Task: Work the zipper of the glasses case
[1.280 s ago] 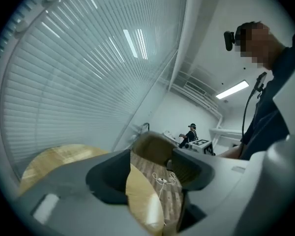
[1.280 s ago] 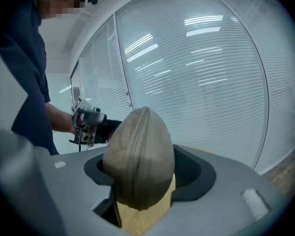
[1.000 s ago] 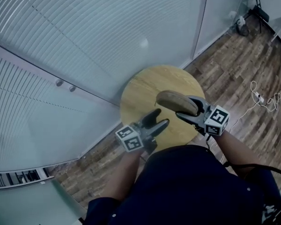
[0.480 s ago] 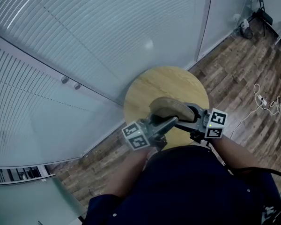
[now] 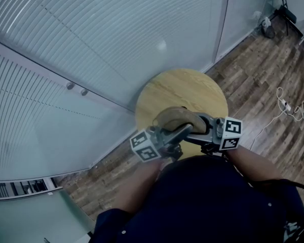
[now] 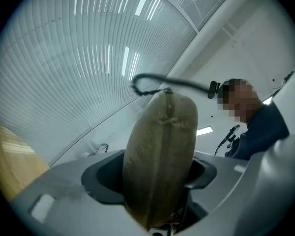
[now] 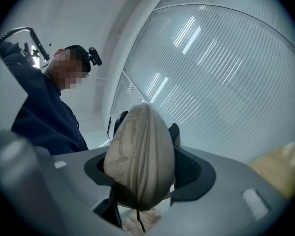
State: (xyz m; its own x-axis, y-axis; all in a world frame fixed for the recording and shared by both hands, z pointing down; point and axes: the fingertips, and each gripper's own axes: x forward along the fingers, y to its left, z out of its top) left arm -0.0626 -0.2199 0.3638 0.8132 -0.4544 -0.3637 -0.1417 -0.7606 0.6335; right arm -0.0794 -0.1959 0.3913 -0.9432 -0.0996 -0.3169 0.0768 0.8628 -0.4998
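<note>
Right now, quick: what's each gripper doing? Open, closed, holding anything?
Left gripper: closed on one end of the glasses case.
Right gripper: closed on the other end of the same glasses case.

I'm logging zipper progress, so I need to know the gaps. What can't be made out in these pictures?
- Zipper slider: head view, too small, and the left tool and right tool crowd the glasses case.
- Case's lower end: left gripper view, lost at the bottom edge among the tool's parts.
- Table's near edge: head view, hidden by both tools and the person's torso.
</note>
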